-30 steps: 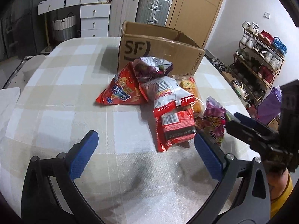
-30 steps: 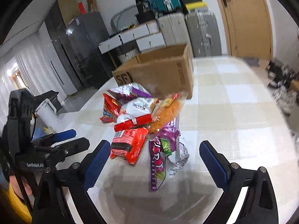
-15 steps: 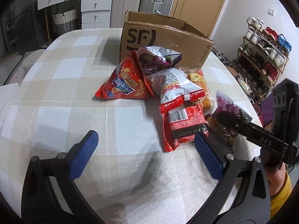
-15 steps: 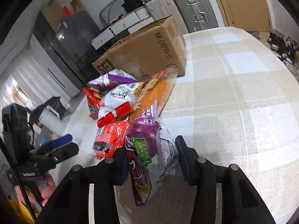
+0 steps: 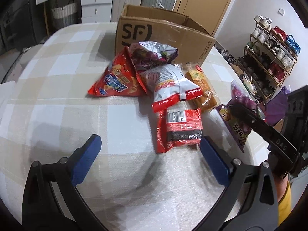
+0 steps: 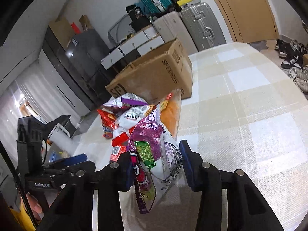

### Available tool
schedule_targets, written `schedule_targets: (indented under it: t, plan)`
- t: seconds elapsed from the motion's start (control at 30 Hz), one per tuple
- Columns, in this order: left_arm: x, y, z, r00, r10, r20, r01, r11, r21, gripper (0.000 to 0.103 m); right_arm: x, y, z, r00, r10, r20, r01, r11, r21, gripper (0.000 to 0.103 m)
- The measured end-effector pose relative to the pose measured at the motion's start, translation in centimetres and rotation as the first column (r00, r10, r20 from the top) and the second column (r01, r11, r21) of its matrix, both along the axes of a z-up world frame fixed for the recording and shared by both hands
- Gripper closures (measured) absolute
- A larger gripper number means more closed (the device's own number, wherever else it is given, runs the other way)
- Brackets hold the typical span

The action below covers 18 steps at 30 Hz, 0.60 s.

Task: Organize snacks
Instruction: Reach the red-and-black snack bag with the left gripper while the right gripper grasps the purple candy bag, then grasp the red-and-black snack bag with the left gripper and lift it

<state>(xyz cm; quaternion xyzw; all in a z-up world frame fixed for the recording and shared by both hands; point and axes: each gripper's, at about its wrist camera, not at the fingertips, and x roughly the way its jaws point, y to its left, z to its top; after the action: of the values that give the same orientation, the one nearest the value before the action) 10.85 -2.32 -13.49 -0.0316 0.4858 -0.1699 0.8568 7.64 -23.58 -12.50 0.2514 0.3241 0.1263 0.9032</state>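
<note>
A pile of snack bags lies on the checked table in front of an open SF cardboard box (image 5: 163, 36), which also shows in the right wrist view (image 6: 154, 73). The pile holds a red triangular chip bag (image 5: 115, 80), a white-and-red bag (image 5: 171, 84), a red packet (image 5: 181, 129) and an orange bread pack (image 5: 202, 88). My right gripper (image 6: 156, 165) is shut on a purple snack bag (image 6: 152, 144) and lifts it off the table; the bag shows in the left wrist view (image 5: 238, 115). My left gripper (image 5: 148, 157) is open and empty, just short of the red packet.
A shoe rack (image 5: 269, 57) stands right of the table. Suitcases (image 6: 192, 27), white drawers (image 5: 92, 3) and a wooden door (image 6: 246, 9) are behind the box. The table edge (image 5: 256, 154) runs close under the right gripper.
My right gripper closed on the purple bag and raised it off the table. My left gripper moved forward toward the pile, still open.
</note>
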Motion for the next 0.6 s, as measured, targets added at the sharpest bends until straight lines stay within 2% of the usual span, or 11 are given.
schedule_targets:
  t: [0.3, 0.4, 0.5, 0.57, 0.6]
  plan:
    - [1.4, -4.1, -1.1, 0.997, -0.027, -0.073, 0.027, 1.000, 0.008, 0.001, -1.3, -1.6, 0.5, 0.998, -0.035, 0.051, 0.032, 0.997, 0.064, 0.060]
    - [2.1, -5.6, -2.0, 0.997, -0.019, -0.081, 0.023, 0.998, 0.055, 0.001, -1.4, -2.0, 0.4, 0.998, -0.034, 0.054, 0.030, 0.996, 0.088, 0.060]
    - [2.8, -6.3, -2.7, 0.995, -0.008, -0.101, 0.013, 0.999, 0.048, 0.003, -1.5, -2.3, 0.3, 0.998, -0.037, 0.054, 0.031, 0.993, 0.113, 0.060]
    - [2.8, -6.4, -2.7, 0.996, 0.002, -0.090, 0.005, 0.997, 0.072, 0.016, -1.5, -2.4, 0.2, 0.998, -0.037, 0.052, 0.031, 0.992, 0.121, 0.060]
    - [2.7, -6.5, -2.6, 0.997, -0.005, -0.082, 0.011, 0.997, 0.077, 0.032, -1.5, -2.4, 0.1, 0.998, -0.037, 0.050, 0.030, 0.992, 0.120, 0.060]
